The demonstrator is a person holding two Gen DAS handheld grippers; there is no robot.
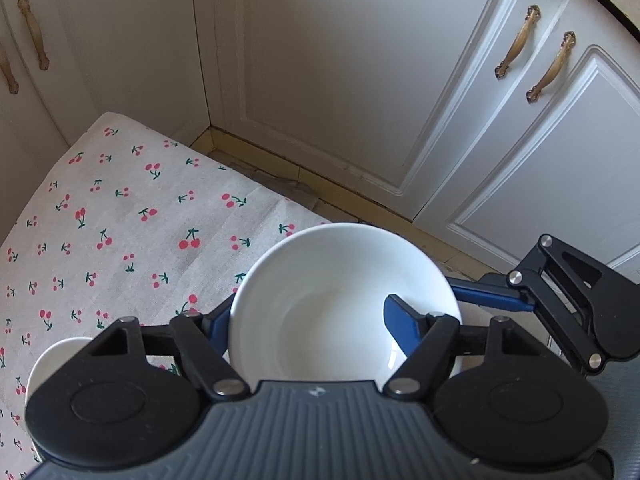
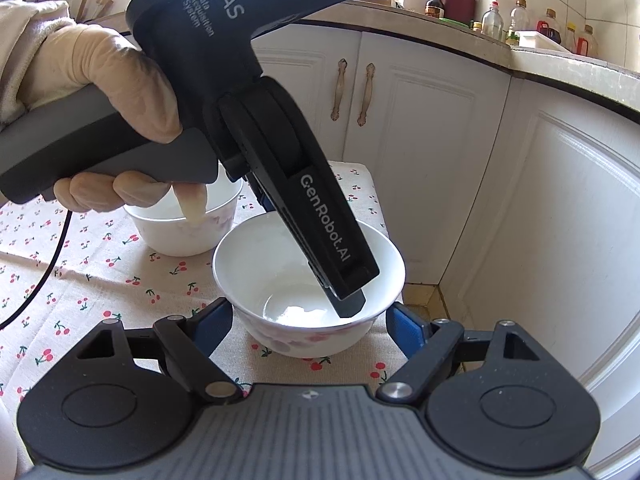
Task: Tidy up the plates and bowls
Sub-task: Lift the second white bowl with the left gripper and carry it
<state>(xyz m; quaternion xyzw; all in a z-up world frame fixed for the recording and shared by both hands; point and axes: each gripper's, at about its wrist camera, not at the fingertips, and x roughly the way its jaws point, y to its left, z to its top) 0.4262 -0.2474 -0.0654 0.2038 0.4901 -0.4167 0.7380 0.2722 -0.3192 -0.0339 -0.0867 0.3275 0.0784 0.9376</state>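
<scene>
While my left claw [image 2: 352, 300] is clenching the bowl's [image 2: 308, 276] rim for stacking, I am flanking that bowl with my released right claw [image 2: 310, 330].

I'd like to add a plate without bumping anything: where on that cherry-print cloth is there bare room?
The cherry-print cloth lies bare from the white bowl back to the corner cabinets. It is crowded near the table's front edge, where that bowl, the second bowl and both tongs sit close together.
</scene>
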